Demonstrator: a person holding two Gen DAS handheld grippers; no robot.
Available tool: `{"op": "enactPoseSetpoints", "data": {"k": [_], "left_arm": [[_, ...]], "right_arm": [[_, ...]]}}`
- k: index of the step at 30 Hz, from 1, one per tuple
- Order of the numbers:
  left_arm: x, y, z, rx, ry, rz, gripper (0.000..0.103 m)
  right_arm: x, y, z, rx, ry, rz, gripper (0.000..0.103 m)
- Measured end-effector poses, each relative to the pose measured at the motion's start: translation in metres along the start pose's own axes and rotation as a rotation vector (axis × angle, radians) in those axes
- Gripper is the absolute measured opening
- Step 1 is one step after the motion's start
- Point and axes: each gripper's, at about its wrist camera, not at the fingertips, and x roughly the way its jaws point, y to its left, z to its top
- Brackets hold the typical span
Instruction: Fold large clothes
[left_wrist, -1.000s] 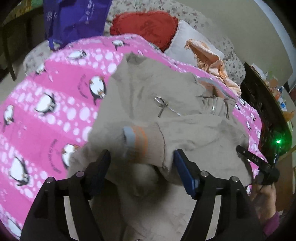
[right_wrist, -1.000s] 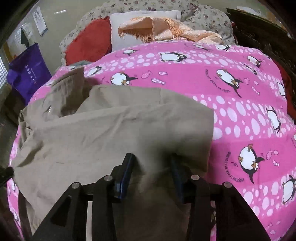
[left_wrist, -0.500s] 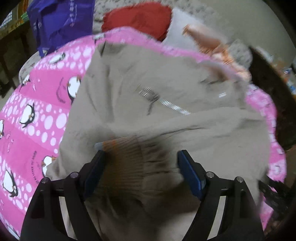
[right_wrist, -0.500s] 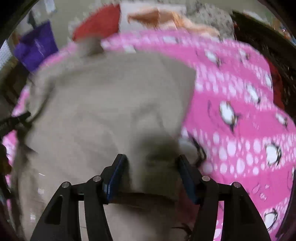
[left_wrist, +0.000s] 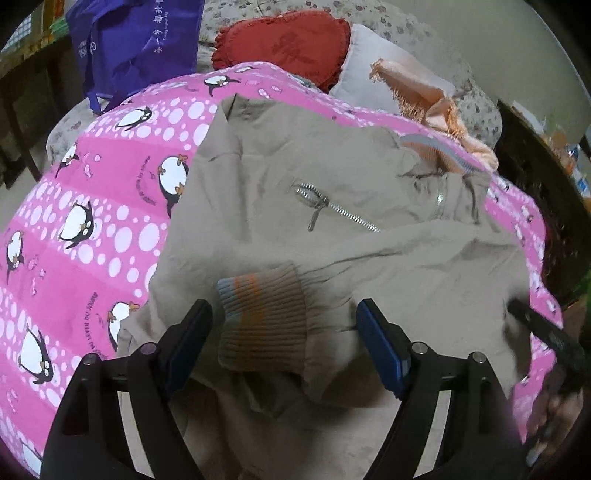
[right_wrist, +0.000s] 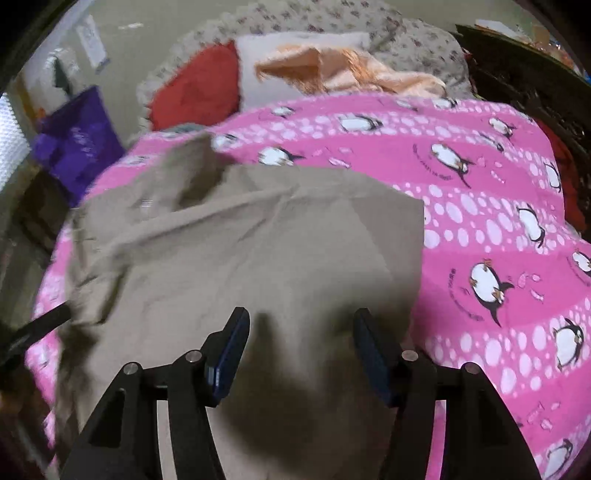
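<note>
The soft, floppy tan jacket (left_wrist: 332, 192) lies across the middle of the pink bed (left_wrist: 74, 221); both grippers' fingers (left_wrist: 384, 350) (right_wrist: 229, 354) are apart; I'd pinch the thick ribbed cuff (left_wrist: 264, 317).

Dim indoor light, heavy fisheye warp and dark vignette at edges. My right view motion-blurred; left sharper, soft shadows under my fingers.

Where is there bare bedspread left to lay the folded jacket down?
Bare pink penguin bedspread lies to the right of the tan jacket, running to the dark furniture, and a narrower strip on its left below the purple bag. The far end is crowded: red cushion, peach cloth, pillows.
</note>
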Motion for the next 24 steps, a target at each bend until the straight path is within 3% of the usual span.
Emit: {"op": "enactPoseSetpoints", "data": {"k": [2,4,9,13,18,24], "left_arm": [[0.008,0.0,-0.002,0.008,0.014,0.015,0.08],[0.016,0.001,-0.004,0.012,0.039,0.029,0.08],[0.02,-0.001,-0.005,0.034,0.032,0.039,0.08],[0.02,-0.001,-0.005,0.031,0.03,0.039,0.08],[0.009,0.0,-0.011,0.034,0.025,0.042,0.08],[-0.025,0.004,-0.02,0.069,-0.015,0.059,0.08]], "right_arm": [[0.022,-0.003,0.0,0.02,0.051,-0.028,0.061],[0.024,-0.002,0.0,0.028,0.049,-0.038,0.061],[-0.017,0.013,-0.011,-0.049,0.032,-0.028,0.065],[-0.039,0.013,-0.044,-0.074,0.048,-0.01,0.069],[-0.009,0.002,-0.063,-0.059,0.139,-0.075,0.069],[-0.055,0.006,-0.063,-0.039,0.068,-0.045,0.07]]}}
